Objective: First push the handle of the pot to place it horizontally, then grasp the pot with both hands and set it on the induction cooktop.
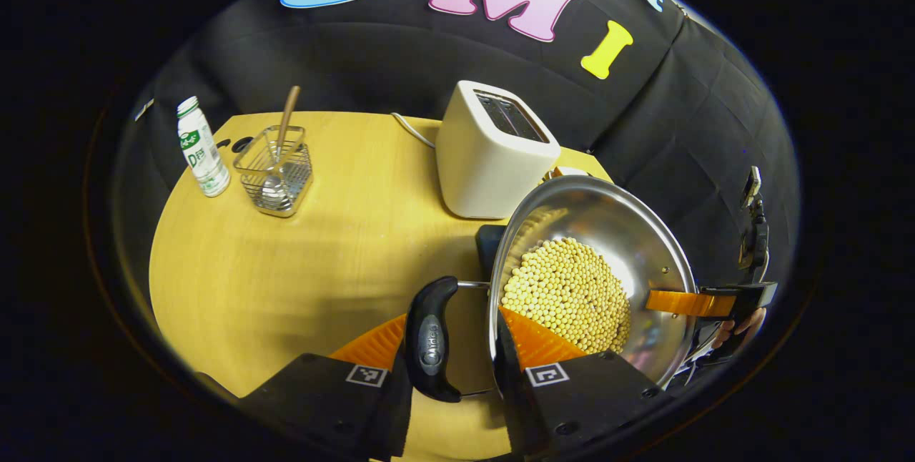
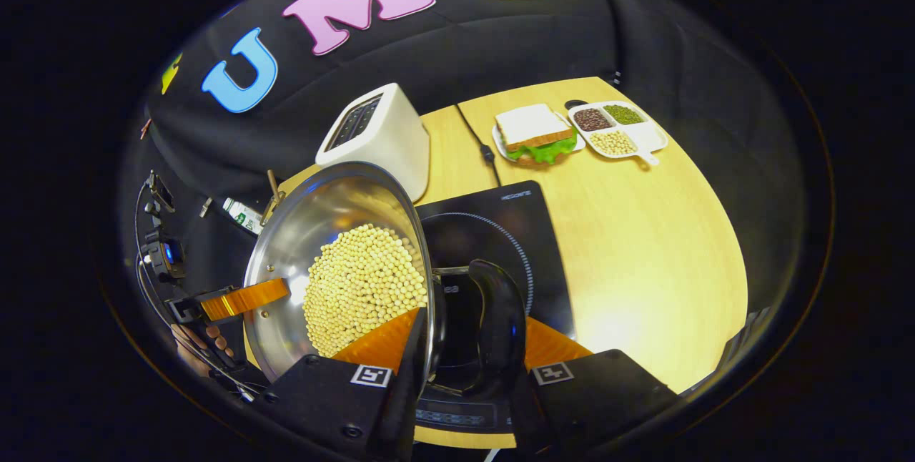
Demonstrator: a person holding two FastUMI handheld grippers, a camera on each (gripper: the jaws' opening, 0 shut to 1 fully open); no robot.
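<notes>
- The wooden table [image 1: 300, 269] fills the booth floor, with black cloth walls close behind it. There's plenty of bare top on both sides.
- The induction cooktop [image 2: 515, 233] lies flat in the middle. In the right gripper view its ring sits just beside and partly under the load.
- The pot [image 1: 629, 233], steel and full of pale beans [image 1: 565, 290], hangs between the two grippers over the cooktop's near edge. The rim looks tilted, though the fisheye may be exaggerating that. I can't tell whether the base is touching anything.
- My call is that the handle push is done and this is the two-handed carry, close to the finish.
- The next move needs both hands going down together and level, sliding toward the ring's centre, or the beans will spill.
- A white toaster [image 1: 486, 161] stands just behind the pot, so don't swing back into it.
- The left gripper [image 1: 450, 322] is clamped, with one finger inside the wall and the other outside the black side handle [image 1: 429, 340].
- The right gripper [image 2: 468, 322] has the same bite on the opposite handle [image 2: 500, 312], pinching wall and handle together.
- Well off to the sides are a sandwich [image 2: 535, 133], a divided tray [image 2: 647, 136], a wire basket [image 1: 275, 172] and a bottle [image 1: 202, 151].
</notes>
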